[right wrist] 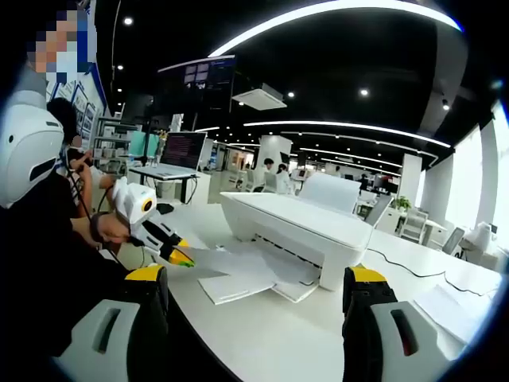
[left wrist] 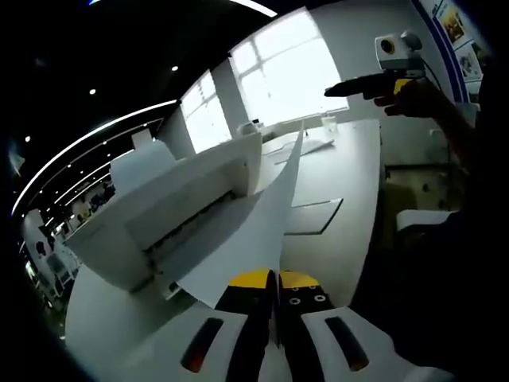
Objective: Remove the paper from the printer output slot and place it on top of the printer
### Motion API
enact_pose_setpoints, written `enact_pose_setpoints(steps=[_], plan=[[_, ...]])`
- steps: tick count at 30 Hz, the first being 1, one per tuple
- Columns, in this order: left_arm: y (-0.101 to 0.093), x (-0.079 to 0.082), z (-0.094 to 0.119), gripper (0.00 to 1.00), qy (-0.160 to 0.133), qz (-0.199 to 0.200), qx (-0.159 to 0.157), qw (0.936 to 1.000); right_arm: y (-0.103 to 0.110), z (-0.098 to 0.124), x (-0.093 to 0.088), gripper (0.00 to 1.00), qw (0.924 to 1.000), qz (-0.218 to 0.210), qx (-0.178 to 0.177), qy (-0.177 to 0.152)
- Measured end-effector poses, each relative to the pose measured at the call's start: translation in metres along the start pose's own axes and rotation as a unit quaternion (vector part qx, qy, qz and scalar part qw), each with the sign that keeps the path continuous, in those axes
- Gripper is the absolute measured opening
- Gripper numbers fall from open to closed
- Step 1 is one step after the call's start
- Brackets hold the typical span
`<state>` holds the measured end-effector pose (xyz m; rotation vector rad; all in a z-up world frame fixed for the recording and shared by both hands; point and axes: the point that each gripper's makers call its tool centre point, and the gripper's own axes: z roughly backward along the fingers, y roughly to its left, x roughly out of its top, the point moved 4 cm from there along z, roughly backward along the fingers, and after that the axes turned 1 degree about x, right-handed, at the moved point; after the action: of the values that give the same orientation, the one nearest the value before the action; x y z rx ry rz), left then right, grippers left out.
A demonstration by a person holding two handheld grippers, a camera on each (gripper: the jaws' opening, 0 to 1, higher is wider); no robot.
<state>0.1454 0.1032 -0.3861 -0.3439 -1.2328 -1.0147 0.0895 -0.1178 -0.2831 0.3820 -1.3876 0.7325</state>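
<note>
One printer (right wrist: pixel 296 225), one paper (left wrist: pixel 246 239) sheet pinched in left tongs (left wrist: pixel 276 280), right tongs (right wrist: pixel 256 285) spread

White counter (right wrist: pixel 278 334) seen across the lower frame of the right gripper view; loose sheets (right wrist: pixel 449 306) lie on it at lower right, and a dark cable (right wrist: pixel 398 263) is trailed across it right of centre. An open laptop (right wrist: pixel 179 153) is set on a farther desk, upper left. Seated people (right wrist: pixel 270 173) are noted in the mid background. Curved ceiling light strips (right wrist: pixel 334 9) are seen at top. In the left gripper view, large bright windows (left wrist: pixel 290 72) are seen at upper centre, posters (left wrist: pixel 457 36) at upper right.
</note>
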Motion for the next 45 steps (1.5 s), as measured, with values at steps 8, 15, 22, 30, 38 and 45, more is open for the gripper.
enact_pose_setpoints(steps=[8, 15, 22, 30, 38, 45], plan=[[-0.003, 0.002, 0.0, 0.06, -0.002, 0.024, -0.011, 0.9997, -0.001, 0.0, -0.001, 0.86, 1.0, 0.0, 0.0, 0.001], [-0.004, 0.006, 0.003, 0.06, -0.012, 0.032, -0.011, 0.9993, -0.001, 0.0, -0.002, 0.86, 1.0, 0.0, 0.0, 0.003], [-0.004, 0.01, 0.005, 0.06, -0.02, 0.038, -0.011, 0.999, -0.001, 0.001, -0.002, 0.86, 1.0, 0.001, -0.001, 0.002], [-0.004, 0.009, 0.006, 0.06, -0.019, 0.044, -0.013, 0.9988, 0.0, 0.0, -0.002, 0.86, 1.0, 0.001, -0.001, 0.003], [0.0, 0.014, 0.012, 0.06, -0.034, 0.082, -0.015, 0.9959, 0.0, 0.001, -0.002, 0.86, 1.0, 0.002, -0.001, 0.003], [0.0, 0.017, 0.014, 0.06, -0.043, 0.102, -0.02, 0.9937, -0.001, 0.001, -0.002, 0.86, 1.0, 0.002, -0.002, 0.004]])
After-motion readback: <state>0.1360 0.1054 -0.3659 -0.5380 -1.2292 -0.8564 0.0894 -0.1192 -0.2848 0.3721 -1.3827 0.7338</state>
